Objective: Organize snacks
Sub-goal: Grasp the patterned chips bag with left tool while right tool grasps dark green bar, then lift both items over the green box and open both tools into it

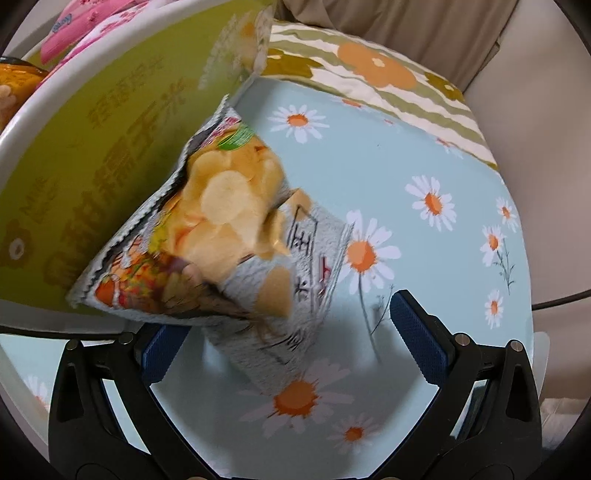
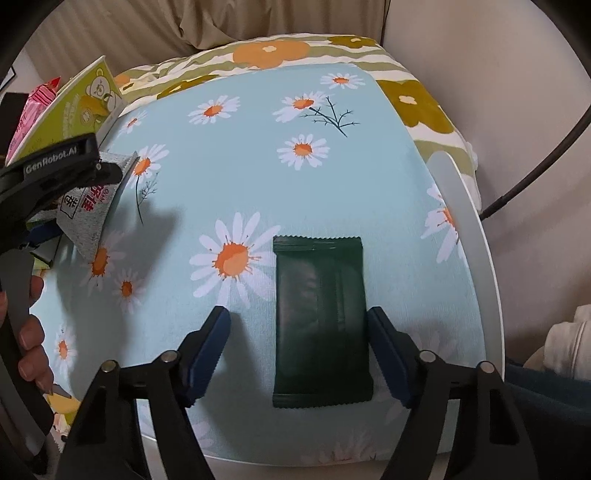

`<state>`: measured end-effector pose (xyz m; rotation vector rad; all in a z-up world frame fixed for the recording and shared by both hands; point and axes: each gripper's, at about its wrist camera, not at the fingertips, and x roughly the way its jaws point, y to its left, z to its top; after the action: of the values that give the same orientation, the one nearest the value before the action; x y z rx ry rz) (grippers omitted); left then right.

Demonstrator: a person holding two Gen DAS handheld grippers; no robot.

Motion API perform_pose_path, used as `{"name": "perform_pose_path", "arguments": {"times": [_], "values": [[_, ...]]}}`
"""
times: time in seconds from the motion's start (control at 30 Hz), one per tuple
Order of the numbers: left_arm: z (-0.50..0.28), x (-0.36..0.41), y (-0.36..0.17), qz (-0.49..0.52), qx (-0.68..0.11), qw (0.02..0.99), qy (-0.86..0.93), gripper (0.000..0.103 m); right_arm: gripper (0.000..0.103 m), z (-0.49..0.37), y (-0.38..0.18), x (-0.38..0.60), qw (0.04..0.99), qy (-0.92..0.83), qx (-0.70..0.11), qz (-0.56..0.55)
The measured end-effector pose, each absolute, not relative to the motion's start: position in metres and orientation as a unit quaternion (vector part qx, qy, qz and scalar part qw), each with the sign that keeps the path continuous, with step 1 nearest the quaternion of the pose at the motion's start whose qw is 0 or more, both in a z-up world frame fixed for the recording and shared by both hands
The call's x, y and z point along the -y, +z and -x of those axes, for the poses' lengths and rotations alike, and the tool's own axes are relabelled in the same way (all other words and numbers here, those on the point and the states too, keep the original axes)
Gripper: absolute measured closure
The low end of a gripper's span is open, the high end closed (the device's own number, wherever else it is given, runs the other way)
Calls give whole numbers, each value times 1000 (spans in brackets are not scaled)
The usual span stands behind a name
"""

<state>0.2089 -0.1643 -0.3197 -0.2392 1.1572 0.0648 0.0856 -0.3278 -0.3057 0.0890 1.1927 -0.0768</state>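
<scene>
In the left wrist view a grey chip bag (image 1: pixel 225 236) hangs blurred between my left gripper's (image 1: pixel 288 339) wide-open fingers, next to a white basket (image 1: pixel 74 88) holding a green packet (image 1: pixel 110 155) and a pink packet (image 1: pixel 92 22). The bag touches neither blue pad as far as I can see. In the right wrist view a dark green packet (image 2: pixel 321 325) lies flat on the daisy tablecloth (image 2: pixel 258 147). My right gripper (image 2: pixel 299 354) is open around its near end, the right finger beside its edge. The left gripper (image 2: pixel 62 162) and chip bag (image 2: pixel 88 214) show at the far left.
An orange-flower striped cushion (image 1: pixel 388 85) lies behind the table against a beige sofa (image 1: pixel 424 26). The table's white rim (image 2: pixel 480 258) curves at the right. A black cable (image 2: pixel 535 162) hangs to the right. An orange snack packet (image 1: pixel 14 85) sits at the far left.
</scene>
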Motion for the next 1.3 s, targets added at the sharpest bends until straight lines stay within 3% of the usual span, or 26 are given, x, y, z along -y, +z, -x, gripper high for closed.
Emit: {"name": "perform_pose_path", "arguments": {"times": [0.1,0.17,0.4,0.53,0.63,1.3], "values": [[-215,167,-322,108,-544,831,25,12,37,-85,-306,326,827,-39,-560,-34],[-220,167,-325,110,-551,827,23,30,39,-85,-306,326,828,-40,-559,-28],[-230,153,-324,141,-547,825,21,50,40,-87,-306,326,831,-43,-555,-25],[-229,147,-322,157,-539,827,2,61,51,-87,-306,326,833,-44,-550,-24],[-228,149,-320,148,-538,829,-12,64,62,-89,-304,326,836,-42,-547,-22],[-201,151,-299,158,-518,838,-71,70,63,-83,-296,321,846,-20,-533,-23]]}}
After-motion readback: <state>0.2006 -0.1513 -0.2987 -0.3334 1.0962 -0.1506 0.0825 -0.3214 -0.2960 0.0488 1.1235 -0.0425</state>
